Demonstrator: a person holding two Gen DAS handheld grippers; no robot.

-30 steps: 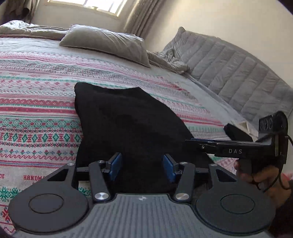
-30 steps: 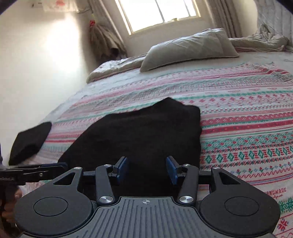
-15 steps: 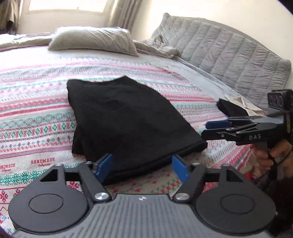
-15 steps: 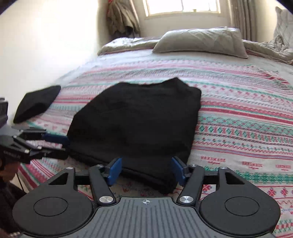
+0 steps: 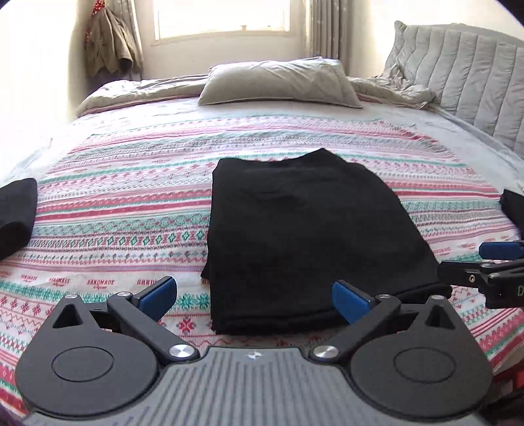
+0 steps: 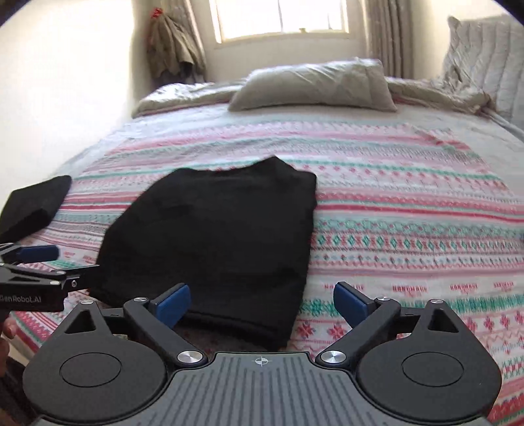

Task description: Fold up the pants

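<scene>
On the patterned bedspread [image 5: 124,209], black pants [image 5: 304,236] lie folded flat, rectangular.

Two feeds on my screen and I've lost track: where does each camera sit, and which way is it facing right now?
Left wrist: on the left gripper, looking along its opening, empty jaws across the bed at the folded black pants; the right gripper shows at the right edge.
Right wrist: on the right gripper, jaws opening and empty, facing the same way; the left gripper and a hand show at left.
Shared: pants, patterned blanket, pillow, window.
</scene>
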